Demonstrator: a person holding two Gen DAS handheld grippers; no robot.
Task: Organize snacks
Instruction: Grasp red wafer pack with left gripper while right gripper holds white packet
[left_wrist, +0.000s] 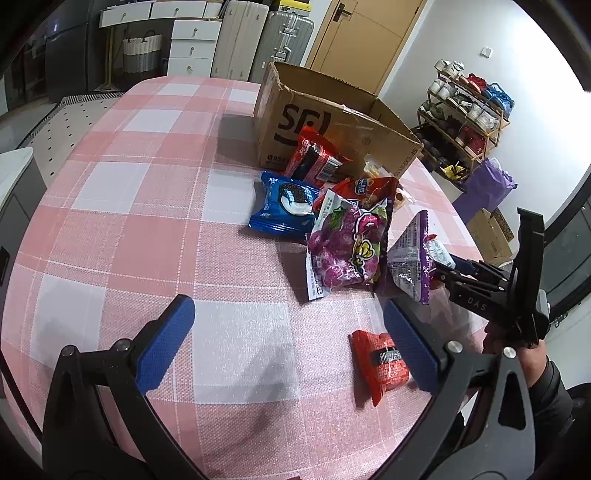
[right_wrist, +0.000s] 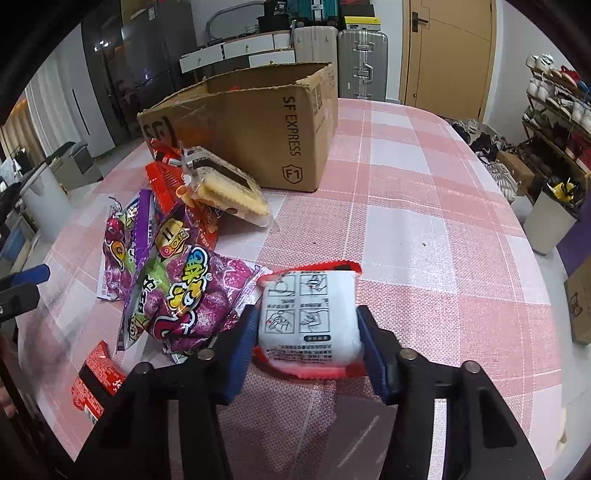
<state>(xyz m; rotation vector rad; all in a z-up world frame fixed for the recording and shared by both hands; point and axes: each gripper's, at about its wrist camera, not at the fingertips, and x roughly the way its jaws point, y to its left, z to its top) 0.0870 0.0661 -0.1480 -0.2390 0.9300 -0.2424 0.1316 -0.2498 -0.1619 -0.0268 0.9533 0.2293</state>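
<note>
The left wrist view looks down along its fingers over the checked table (left_wrist: 155, 206), the cardboard box (left_wrist: 317, 122) in the upper middle of the frame. The right wrist view sits lower and closer (nearly at tabletop height), the box (right_wrist: 258, 136) upper centre. Both share the snack pile (left_wrist: 343, 243) (right_wrist: 173, 291), seen from opposite sides.

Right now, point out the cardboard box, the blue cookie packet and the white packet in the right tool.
cardboard box (right_wrist: 255, 144): right wrist view, on its printed side wall.
blue cookie packet (left_wrist: 284, 208): left wrist view, on the cookie picture.
white packet (right_wrist: 310, 317): right wrist view, on its printed white back.
</note>
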